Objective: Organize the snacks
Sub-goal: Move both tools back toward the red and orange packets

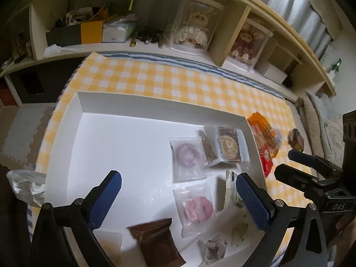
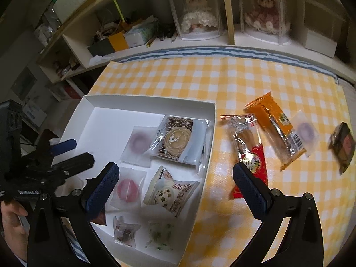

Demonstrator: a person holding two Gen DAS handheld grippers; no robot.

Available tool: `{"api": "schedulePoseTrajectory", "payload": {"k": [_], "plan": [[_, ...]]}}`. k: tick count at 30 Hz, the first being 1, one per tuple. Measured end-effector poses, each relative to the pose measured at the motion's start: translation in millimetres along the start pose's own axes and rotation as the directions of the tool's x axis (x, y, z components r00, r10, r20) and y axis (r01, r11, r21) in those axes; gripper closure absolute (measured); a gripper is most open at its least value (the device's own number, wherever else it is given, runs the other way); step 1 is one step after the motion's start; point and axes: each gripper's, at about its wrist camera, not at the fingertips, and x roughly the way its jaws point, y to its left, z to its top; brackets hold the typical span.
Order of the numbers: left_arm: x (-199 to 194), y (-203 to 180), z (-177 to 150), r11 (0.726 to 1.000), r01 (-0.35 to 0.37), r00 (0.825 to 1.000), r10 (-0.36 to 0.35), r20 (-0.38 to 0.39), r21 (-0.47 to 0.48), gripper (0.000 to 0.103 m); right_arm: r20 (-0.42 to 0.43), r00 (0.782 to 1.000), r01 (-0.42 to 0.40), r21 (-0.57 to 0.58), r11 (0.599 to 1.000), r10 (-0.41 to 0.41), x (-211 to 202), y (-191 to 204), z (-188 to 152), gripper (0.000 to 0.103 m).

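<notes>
A white box (image 1: 155, 106) (image 2: 144, 102) lies on the yellow checked cloth with several wrapped snacks inside: a purple pastry (image 1: 187, 155), a deer-print cookie pack (image 2: 178, 140), a pink pastry (image 1: 198, 207), a brown pack (image 1: 155, 238) and a chip-cookie bag (image 2: 173, 191). My left gripper (image 1: 178, 175) hangs open above the box, nothing between its fingers. My right gripper (image 2: 175, 166) stands open over the box's right wall, empty too. On the cloth to the right lie a red-and-clear pack (image 2: 247, 142), an orange pack (image 2: 273, 124), a second purple pastry (image 2: 306, 131) and a dark wrapped snack (image 2: 341, 146).
A low shelf unit (image 2: 229, 37) runs along the far side, holding two cased dolls, a tissue box and clutter. A crumpled clear bag (image 1: 24, 184) lies at the box's left. A hand (image 2: 13, 213) holds the left gripper's handle.
</notes>
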Motion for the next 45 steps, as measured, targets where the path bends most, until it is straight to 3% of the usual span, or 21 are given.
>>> {"api": "schedulePoseTrajectory", "payload": {"k": [5,18,29,34,39,45], "plan": [[-21,-8,0,1.0,-0.015,1.0,0.014,0.017,0.026,0.0,0.017,1.0,0.007,-0.004,1.0,-0.007,-14,1,-2,0.0],[-74,-32,-8,0.996,0.05,0.995,-0.056,0.089,0.069,0.0,0.089,0.995,0.032,0.012,0.999,-0.033,-69,-19,-7,0.0],[-103,-72,-12,0.99,0.104,0.98,-0.119,0.162,0.096,0.0,0.252,0.963,0.078,0.095,0.992,-0.1,-141,-73,-11,0.0],[-94,-98,-11,0.984,0.156,0.97,-0.17,0.172,0.09,0.0,0.305,0.943,0.089,0.149,0.985,-0.131,-159,-106,-15,0.0],[-67,-138,-6,0.979,0.175,0.969,-0.19,0.157,0.103,0.0,0.383,0.909,0.102,0.177,0.979,-0.164,-163,-143,-20,0.0],[-10,-173,-6,0.975,0.221,0.965,-0.214,0.153,-0.03,0.0,0.379,0.901,0.179,0.121,0.976,-0.212,-133,-175,-21,0.0]]}}
